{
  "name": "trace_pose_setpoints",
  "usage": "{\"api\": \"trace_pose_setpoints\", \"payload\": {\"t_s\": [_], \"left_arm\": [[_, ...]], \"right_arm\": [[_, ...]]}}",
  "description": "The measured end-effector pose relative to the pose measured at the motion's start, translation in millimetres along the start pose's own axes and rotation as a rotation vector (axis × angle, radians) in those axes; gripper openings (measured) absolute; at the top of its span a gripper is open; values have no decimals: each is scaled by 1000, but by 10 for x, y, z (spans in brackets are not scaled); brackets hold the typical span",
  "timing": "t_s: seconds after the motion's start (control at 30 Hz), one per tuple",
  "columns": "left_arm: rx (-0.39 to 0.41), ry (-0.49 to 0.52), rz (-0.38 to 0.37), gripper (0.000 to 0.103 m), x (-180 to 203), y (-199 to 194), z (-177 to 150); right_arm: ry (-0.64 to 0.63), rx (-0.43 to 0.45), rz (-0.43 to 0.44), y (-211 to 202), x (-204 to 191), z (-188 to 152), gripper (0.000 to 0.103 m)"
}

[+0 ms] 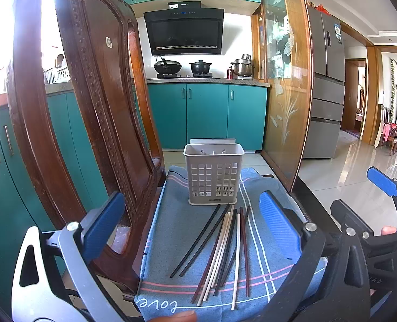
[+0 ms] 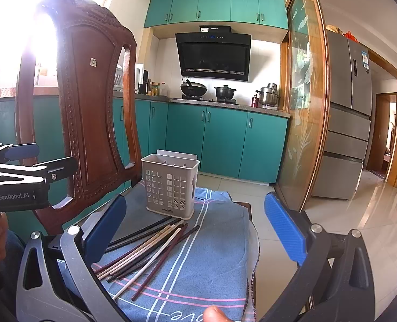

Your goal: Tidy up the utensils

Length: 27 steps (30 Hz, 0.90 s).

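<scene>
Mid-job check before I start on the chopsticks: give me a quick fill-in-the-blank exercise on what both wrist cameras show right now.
1. The chopsticks lie loose on the blue ____.
2. The perforated holder stands upright and holds ____ chopsticks.
3. The left gripper and the right gripper both have their jaws ____.
4. Left of the holder stands a carved wooden ____.

Missing words: cloth; no; open; chair

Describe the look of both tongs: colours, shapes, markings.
Left tongs: two flat, ribbed blue pads on arms, one silver-grey with a triangular cutout, the other black, joined by round silver rivets. From the right camera its black body reads "GenRobot.AI" in white. Right tongs: the same blue pads on grey and black cutout arms with silver rivets. No cables or sleeves visible.
</scene>
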State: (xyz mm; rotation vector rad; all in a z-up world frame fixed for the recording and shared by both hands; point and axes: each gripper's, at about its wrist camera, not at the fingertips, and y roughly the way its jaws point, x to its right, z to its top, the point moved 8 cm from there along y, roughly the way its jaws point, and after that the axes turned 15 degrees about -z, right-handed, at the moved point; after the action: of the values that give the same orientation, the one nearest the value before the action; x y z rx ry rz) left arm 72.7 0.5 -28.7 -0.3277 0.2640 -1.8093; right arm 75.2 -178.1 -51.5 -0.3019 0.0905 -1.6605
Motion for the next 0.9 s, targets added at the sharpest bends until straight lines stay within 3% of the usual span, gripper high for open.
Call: {"api": "trace_pose_setpoints", "payload": {"t_s": [0.9], "left_arm": [[-26,4,-5,100,34,76,-35]], "right_arm": [[3,-15,4,37,2,-33,100]]}}
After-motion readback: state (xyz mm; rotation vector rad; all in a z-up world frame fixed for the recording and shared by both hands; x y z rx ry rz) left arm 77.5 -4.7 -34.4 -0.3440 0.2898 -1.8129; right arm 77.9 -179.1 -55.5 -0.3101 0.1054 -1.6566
